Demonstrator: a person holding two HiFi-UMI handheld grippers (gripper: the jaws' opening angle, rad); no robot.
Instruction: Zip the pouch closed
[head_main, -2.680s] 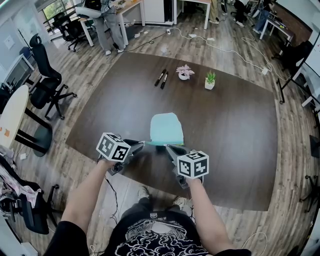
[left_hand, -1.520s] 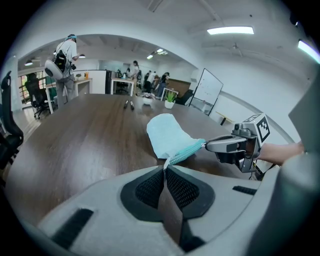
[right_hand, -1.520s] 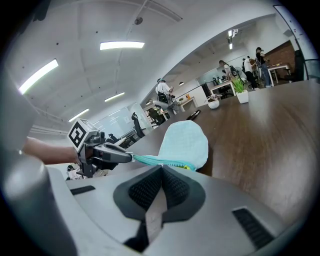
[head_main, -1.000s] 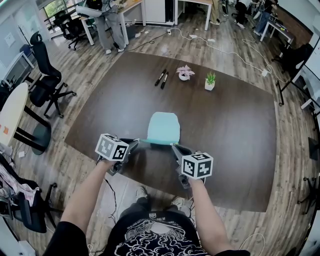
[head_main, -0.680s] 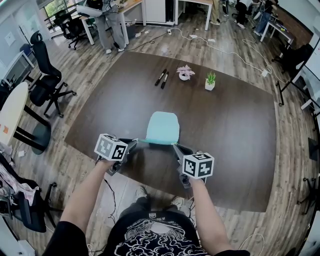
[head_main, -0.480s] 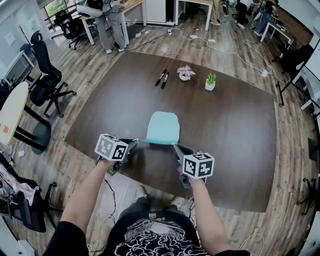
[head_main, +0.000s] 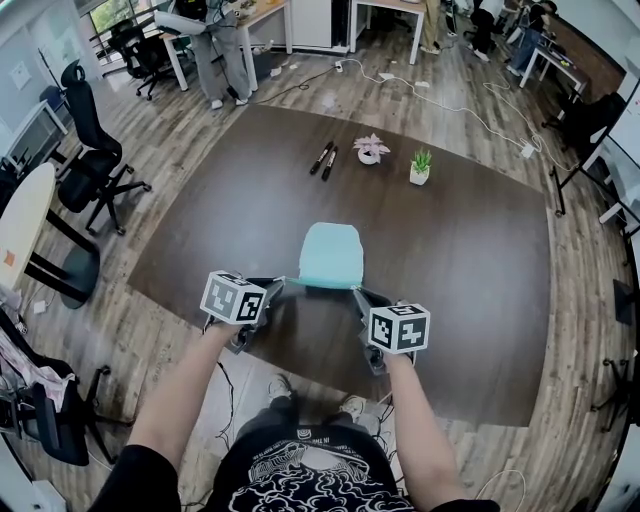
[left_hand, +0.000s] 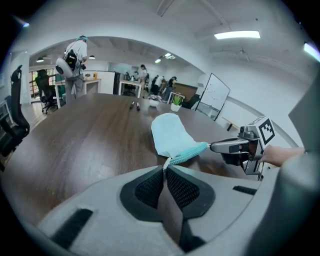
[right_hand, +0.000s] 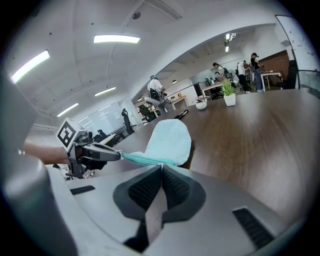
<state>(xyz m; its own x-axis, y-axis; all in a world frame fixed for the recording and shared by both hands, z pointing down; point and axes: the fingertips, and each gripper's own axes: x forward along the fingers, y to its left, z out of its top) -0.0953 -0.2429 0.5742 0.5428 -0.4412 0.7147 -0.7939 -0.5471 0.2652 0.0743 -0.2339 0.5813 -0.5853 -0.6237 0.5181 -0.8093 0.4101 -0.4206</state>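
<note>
Table beneath pouch is dark wood, floor planked.

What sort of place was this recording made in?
Probably an open-plan office or lab: rolling office chairs beside a large dark table, desks with people standing at the far end, and a whiteboard.

The large dark brown wooden table carries two black marker pens side by side on its far part, a small white pot of pink flowers and a small white pot with a green plant to their right, and a pale blue fabric pouch by the near edge.
</note>
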